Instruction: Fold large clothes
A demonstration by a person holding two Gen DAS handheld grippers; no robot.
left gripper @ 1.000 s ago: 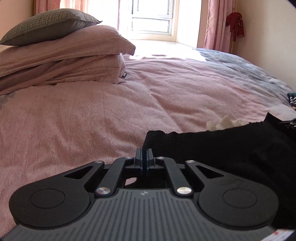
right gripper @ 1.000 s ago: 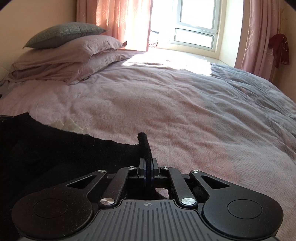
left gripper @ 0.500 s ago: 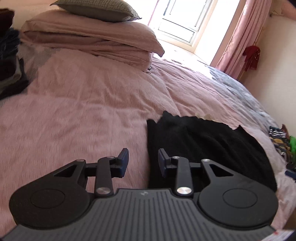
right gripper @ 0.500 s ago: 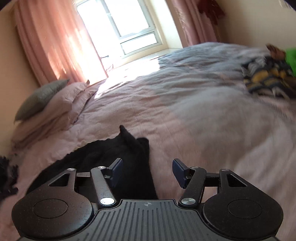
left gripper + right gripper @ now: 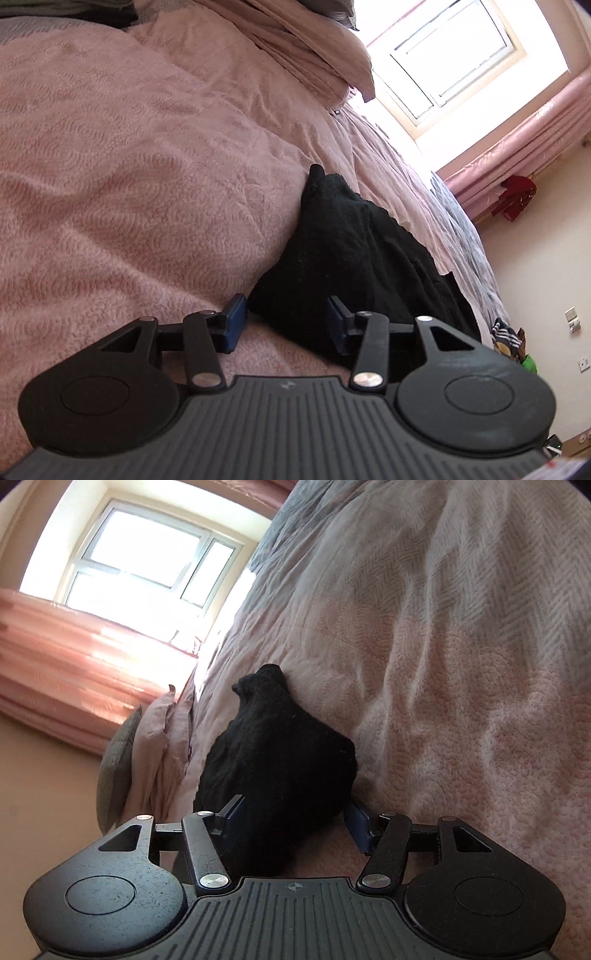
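The left gripper [image 5: 283,325] has its fingers [image 5: 233,323] partway open; they have just been opening more. A corner of the black garment [image 5: 347,251] lies in the gap btwn them, on the right side, but the pads don't press it. Nothing is held. The rest of the gap shows the pink bed cover [image 5: 129,166].

In the right wrist view, the right gripper [image 5: 295,823] also has its fingers [image 5: 360,829] apart, w/ a thick bunched end of the black garment [image 5: 280,760] sitting btwn them. They have just been closing a bit. The left finger is right by the cloth; the right one is just beside it. Can't tell if they squeeze it.

Past the fingers in both views the garment lies on the bed in a dark lump, w/ a little pointy bit at the far end.

Further on, up past the left fingers, are stacked pink pillows [image 5: 314,48]. Far off is a bright window [image 5: 454,55] w/ pink curtains [image 5: 517,136], and something red [image 5: 515,197] hangs by the wall. Low at the right edge are some striped clothes [image 5: 504,332].
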